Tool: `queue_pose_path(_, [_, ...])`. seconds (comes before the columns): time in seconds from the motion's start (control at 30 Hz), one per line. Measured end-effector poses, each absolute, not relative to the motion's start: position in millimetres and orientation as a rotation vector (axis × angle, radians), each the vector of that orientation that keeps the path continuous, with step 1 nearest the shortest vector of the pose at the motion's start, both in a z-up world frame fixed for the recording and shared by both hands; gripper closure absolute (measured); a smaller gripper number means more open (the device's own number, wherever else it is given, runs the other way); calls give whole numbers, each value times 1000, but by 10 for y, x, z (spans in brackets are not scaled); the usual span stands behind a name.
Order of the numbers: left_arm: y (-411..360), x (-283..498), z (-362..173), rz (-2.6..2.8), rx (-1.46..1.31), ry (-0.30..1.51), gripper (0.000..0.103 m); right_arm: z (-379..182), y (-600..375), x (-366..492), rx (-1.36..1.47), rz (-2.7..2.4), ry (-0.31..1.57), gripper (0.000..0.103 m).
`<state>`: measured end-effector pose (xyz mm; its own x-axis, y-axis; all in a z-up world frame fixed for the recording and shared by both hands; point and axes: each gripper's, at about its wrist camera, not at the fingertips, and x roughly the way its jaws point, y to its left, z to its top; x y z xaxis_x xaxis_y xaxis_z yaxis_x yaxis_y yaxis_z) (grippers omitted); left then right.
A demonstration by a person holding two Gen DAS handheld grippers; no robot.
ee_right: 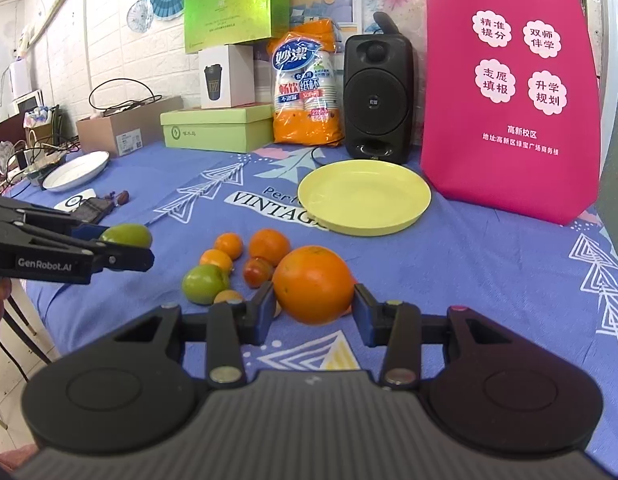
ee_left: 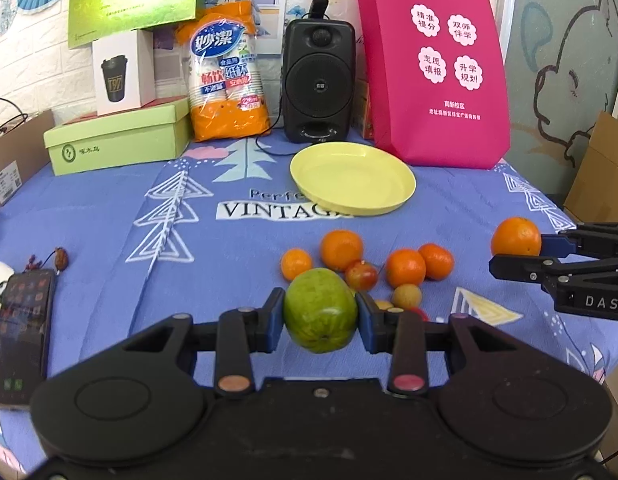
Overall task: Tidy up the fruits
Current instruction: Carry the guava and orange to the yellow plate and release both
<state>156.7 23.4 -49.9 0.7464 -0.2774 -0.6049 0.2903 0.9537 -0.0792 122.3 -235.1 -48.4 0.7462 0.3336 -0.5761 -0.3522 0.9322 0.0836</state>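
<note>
My left gripper [ee_left: 320, 320] is shut on a green fruit [ee_left: 320, 306] and holds it just above the blue tablecloth. In the right wrist view the left gripper [ee_right: 121, 246] comes in from the left with that green fruit [ee_right: 127, 235]. My right gripper [ee_right: 313, 308] is shut on a large orange [ee_right: 313, 282]; the left wrist view shows the right gripper [ee_left: 521, 252] at the right edge, gripping the orange [ee_left: 516, 237]. Several small oranges [ee_left: 341, 249], a red fruit [ee_left: 361, 275] and a second green fruit [ee_right: 204, 283] lie on the cloth. Behind them sits a yellow plate [ee_left: 351, 180], nothing on it.
Along the back stand a pink tote bag [ee_left: 433, 68], a black speaker [ee_left: 319, 80], a pack of paper cups [ee_left: 227, 76] and green boxes [ee_left: 117, 140]. A phone [ee_left: 23, 328] lies at the left. A white plate [ee_right: 75, 170] and a cardboard box [ee_right: 125, 126] sit far left.
</note>
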Motion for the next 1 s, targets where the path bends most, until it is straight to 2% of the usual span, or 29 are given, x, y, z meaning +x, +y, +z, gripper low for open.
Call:
queue_pose_path(0.2, [120,2050,-391,-344,37,642,66,-388,-2382,1512,-60,364,611,62])
queue_pose_path(0.43, [-196,2994,-400,-368,61,665,67,-327,-2341,2236,-66,368,613,62])
queue_pose_path(0.77, [-569,4052,-747,-365,67,748,66,-751,-2264,3171,-69,369,736,62])
queue_pose_path(1.0, [-735,4362,-1017,-344,101,797,66,-979,-2215,3462,-68,369,783,62])
